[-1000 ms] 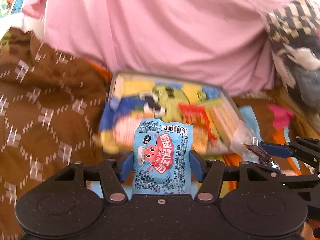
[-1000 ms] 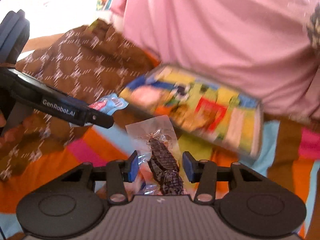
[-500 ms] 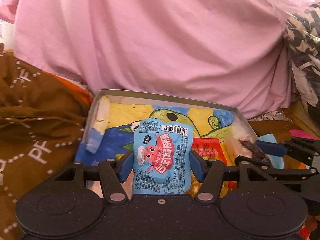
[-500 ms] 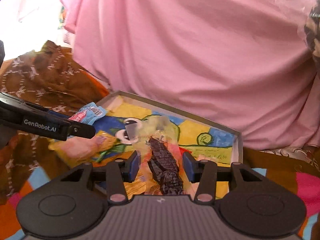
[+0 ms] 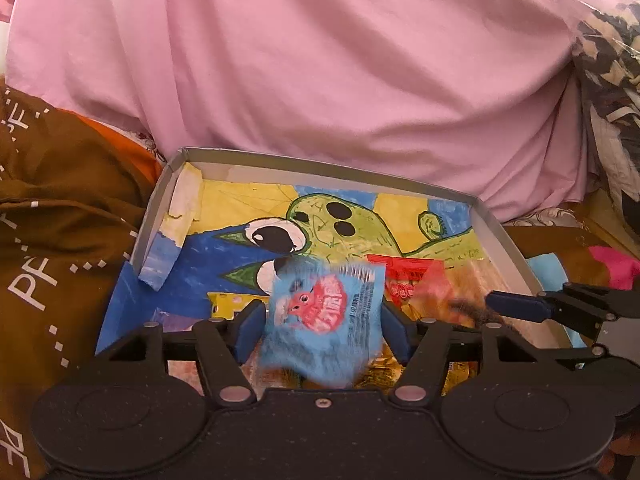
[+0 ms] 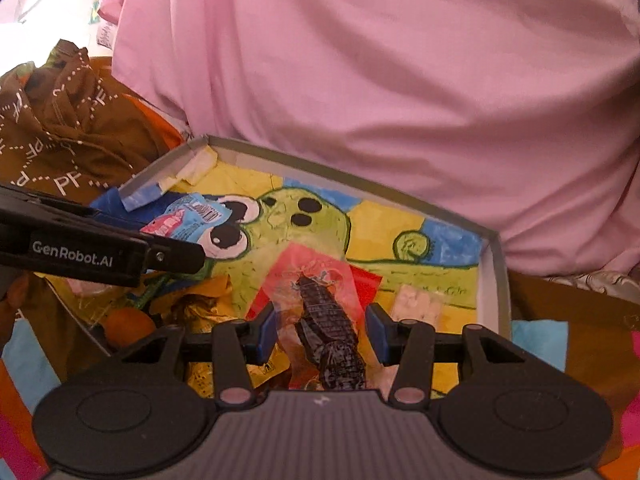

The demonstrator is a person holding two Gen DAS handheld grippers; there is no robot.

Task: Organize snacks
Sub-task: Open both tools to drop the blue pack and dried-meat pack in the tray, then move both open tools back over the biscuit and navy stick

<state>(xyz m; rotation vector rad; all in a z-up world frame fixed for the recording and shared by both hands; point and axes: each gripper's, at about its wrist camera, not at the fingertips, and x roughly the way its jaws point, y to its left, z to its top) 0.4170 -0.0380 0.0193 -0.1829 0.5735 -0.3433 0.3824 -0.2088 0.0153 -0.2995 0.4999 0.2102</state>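
Snacks lie in a shallow grey box (image 5: 156,216) lined with a painted green creature; the blue packet (image 5: 320,320), blurred, sits between the left gripper (image 5: 322,330) fingers over the box's near edge, and those jaws have just been opening, pads standing clear of its sides, so it looks released and dropping; the right gripper (image 6: 320,334) holds narrow on a clear packet (image 6: 316,312) with a dark ridged piece inside, above the near middle; a red packet (image 5: 404,280) lies flat toward the right wall, yellow wrappers (image 6: 208,304) crowd the near left corner; all look light, soft, crinkly and slippery, best pinched across the flat faces near a sealed end, gently for the dark piece, which may crumble; readable writing: "GenRobot.AI" on the left gripper's finger in the right view, "PF" on the brown cloth (image 6: 68,140); packet print is too blurred.
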